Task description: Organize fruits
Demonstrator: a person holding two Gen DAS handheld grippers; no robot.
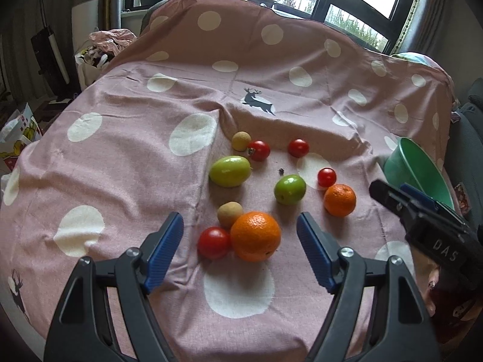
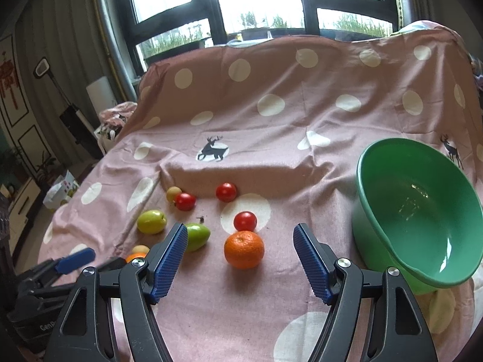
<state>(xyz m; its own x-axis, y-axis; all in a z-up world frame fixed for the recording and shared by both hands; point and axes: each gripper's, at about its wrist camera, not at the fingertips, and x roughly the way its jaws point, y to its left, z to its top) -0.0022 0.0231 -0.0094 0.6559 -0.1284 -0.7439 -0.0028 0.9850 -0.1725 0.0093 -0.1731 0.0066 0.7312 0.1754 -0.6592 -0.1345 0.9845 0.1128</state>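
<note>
Fruits lie on a pink polka-dot cloth point(image 1: 126, 163). My left gripper point(image 1: 240, 229) is open above a large orange point(image 1: 255, 236), with a red tomato point(image 1: 213, 242) and a tan longan point(image 1: 230, 213) beside it. Further off are two green fruits point(image 1: 230, 171) point(image 1: 289, 189), a small orange point(image 1: 340, 200), several tomatoes and another longan point(image 1: 241, 141). My right gripper point(image 2: 238, 236) is open and empty, just in front of the small orange point(image 2: 244, 249). An empty green bowl point(image 2: 422, 211) sits tilted at its right.
The cloth point(image 2: 271, 114) rises over a backrest at the far side, under windows. Bags and clutter point(image 1: 99, 51) stand off the left edge. The right gripper also shows in the left wrist view point(image 1: 404, 199), in front of the bowl point(image 1: 419, 169).
</note>
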